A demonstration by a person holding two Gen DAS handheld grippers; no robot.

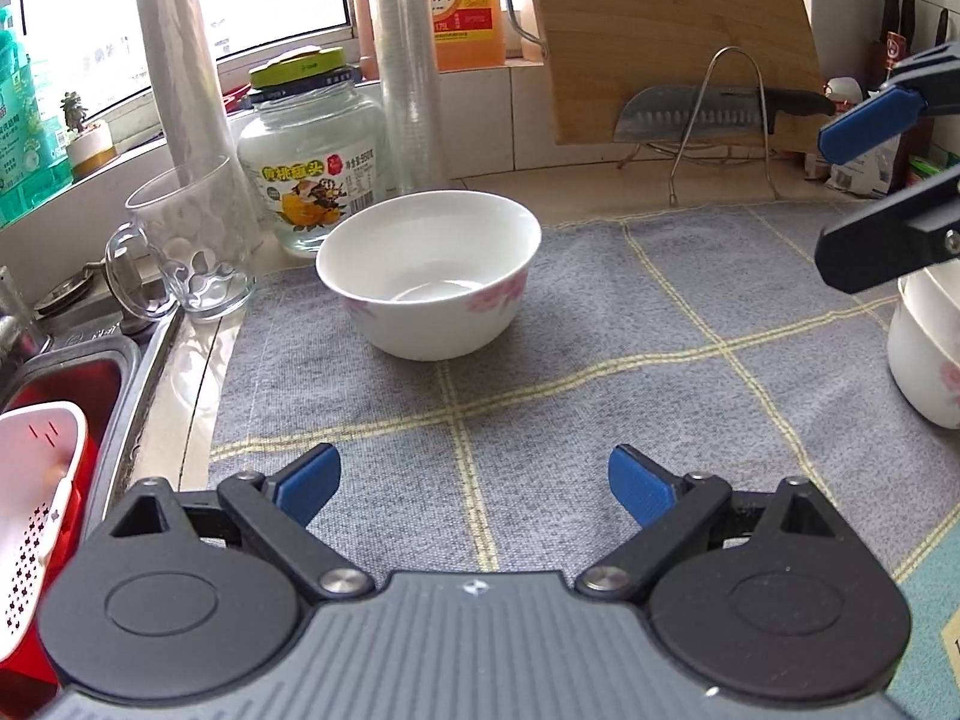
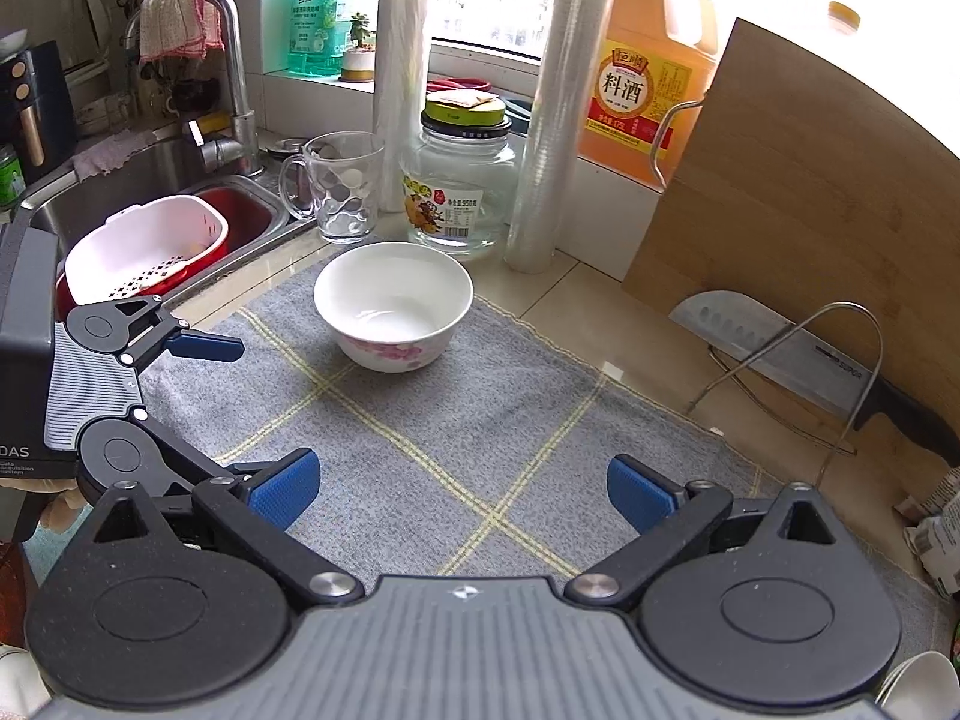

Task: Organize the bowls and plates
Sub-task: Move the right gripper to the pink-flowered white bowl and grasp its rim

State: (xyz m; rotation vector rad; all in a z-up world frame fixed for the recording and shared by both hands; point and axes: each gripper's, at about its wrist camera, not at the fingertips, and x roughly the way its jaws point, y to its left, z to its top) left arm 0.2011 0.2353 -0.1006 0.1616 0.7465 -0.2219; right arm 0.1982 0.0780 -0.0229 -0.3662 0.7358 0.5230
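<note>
A white bowl with pink flowers (image 1: 429, 276) (image 2: 393, 306) stands upright and empty on the grey checked mat (image 1: 600, 360) (image 2: 420, 420), near its far left corner. My left gripper (image 1: 474, 480) is open with nothing between its blue pads, a short way in front of the bowl. From the right wrist view the left gripper (image 2: 234, 408) comes in from the left edge. My right gripper (image 2: 462, 492) is also open and empty, hovering over the mat; the left wrist view shows the right gripper (image 1: 864, 192) at the right edge. A stack of white bowls (image 1: 927, 348) (image 2: 918, 684) stands below it.
Behind the bowl stand a glass mug (image 1: 186, 246), a glass jar (image 1: 312, 180) and two rolls of plastic wrap (image 2: 558, 114). A cleaver (image 2: 774, 354) lies on a wire rack against a leaning wooden board (image 2: 810, 192). The sink (image 2: 150, 180) at left holds a white colander (image 2: 144, 246).
</note>
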